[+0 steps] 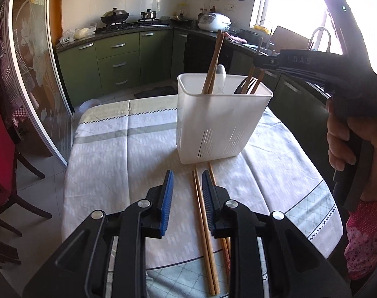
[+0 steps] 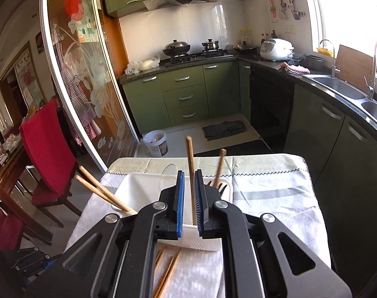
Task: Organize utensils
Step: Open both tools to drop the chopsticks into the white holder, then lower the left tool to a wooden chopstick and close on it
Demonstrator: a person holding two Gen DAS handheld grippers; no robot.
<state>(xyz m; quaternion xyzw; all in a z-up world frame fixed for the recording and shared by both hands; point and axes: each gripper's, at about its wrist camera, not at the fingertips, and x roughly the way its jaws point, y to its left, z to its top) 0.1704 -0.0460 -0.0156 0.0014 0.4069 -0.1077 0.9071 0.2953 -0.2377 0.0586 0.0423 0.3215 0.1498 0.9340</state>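
Because the right hand-held gripper (image 2: 188,181) has its jaws only slightly parted around the upright chopstick (image 2: 189,164), with a gap showing on both sides, the stick looks free, and it could tip against the white holder's (image 1: 220,124) rim or catch a pad if that gripper pulls away at a slant. The holder stands directly below and ahead of it on the cloth-covered surface (image 1: 118,149), already carrying chopsticks, a dark spoon and a pale one. The left hand-held gripper (image 1: 188,181) is open and empty, just above the loose chopsticks (image 1: 200,213) lying beneath its right pad. Closing off-centre there could pinch one stick and roll its neighbours away.
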